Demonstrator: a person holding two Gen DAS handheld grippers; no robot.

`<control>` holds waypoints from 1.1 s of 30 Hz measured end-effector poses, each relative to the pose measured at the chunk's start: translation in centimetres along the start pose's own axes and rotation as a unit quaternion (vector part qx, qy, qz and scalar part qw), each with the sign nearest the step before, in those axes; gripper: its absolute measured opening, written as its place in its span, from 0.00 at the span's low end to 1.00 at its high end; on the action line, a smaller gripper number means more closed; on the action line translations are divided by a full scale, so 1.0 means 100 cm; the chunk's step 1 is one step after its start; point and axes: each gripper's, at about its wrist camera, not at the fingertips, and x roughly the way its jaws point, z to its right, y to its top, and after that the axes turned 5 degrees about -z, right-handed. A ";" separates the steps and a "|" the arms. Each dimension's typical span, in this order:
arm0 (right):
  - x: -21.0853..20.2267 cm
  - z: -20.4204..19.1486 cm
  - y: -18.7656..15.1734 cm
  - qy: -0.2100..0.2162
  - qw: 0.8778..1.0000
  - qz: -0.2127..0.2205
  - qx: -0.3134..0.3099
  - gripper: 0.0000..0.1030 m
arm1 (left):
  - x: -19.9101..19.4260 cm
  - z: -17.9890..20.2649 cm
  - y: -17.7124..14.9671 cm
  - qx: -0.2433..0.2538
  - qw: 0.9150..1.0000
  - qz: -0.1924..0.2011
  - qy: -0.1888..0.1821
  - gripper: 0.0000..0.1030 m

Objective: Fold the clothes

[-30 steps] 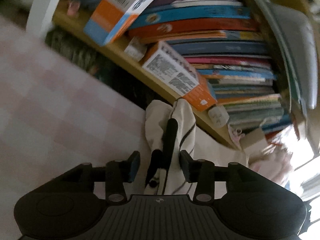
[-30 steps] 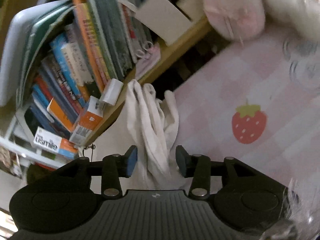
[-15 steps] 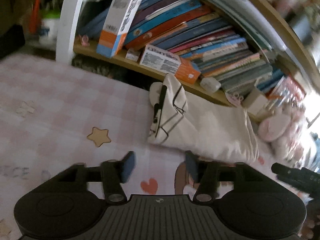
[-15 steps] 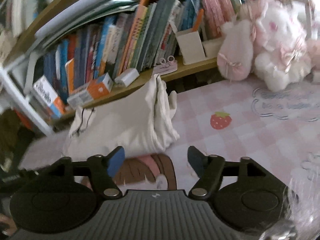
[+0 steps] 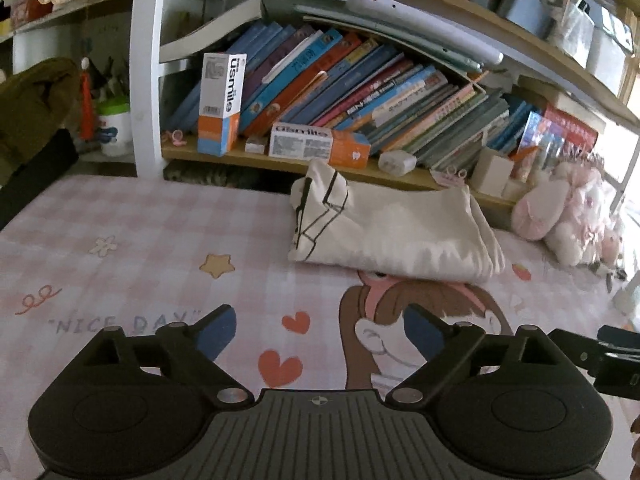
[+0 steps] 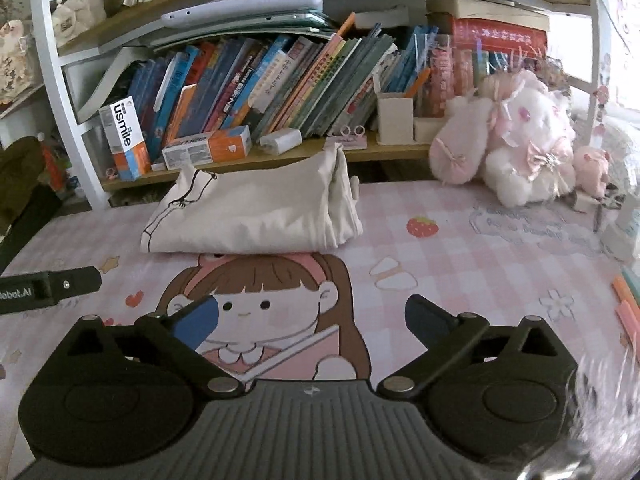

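Note:
A cream garment with black line trim [image 5: 384, 228] lies folded in a flat bundle on the pink checked mat, against the low bookshelf; it also shows in the right wrist view [image 6: 256, 212]. My left gripper [image 5: 320, 332] is open and empty, well back from the garment, above the mat's cartoon print. My right gripper [image 6: 312, 316] is open and empty, also well short of the garment. The right gripper's body shows at the right edge of the left wrist view [image 5: 600, 356].
A pink checked mat [image 5: 120, 240] with a cartoon girl covers the surface. A wooden shelf [image 6: 280, 152] of books and toothpaste boxes runs behind the garment. Pink plush toys [image 6: 520, 148] sit at the back right. Pens [image 6: 628, 300] lie at the right edge.
Both grippers let go of the garment, opened wide and pulled back from the shelf. The garment now lies folded on the mat.

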 end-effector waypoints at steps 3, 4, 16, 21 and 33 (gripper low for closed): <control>-0.007 0.000 -0.005 -0.009 1.000 -0.001 0.006 1.00 | -0.006 -0.001 -0.006 -0.007 1.000 -0.001 0.000 0.91; -0.009 -0.001 -0.007 -0.012 1.000 0.000 0.007 1.00 | -0.008 -0.001 -0.007 -0.007 1.000 -0.001 0.000 0.91; -0.019 -0.011 -0.018 -0.025 1.000 -0.007 -0.008 1.00 | -0.019 0.009 -0.018 0.027 1.000 0.008 0.013 0.95; -0.021 -0.014 -0.021 -0.022 1.000 -0.010 -0.008 1.00 | -0.021 0.013 -0.022 0.036 0.999 0.005 0.008 0.98; -0.020 -0.018 -0.028 -0.024 0.999 -0.023 -0.013 1.00 | -0.024 0.015 -0.030 0.035 0.999 -0.002 0.001 0.98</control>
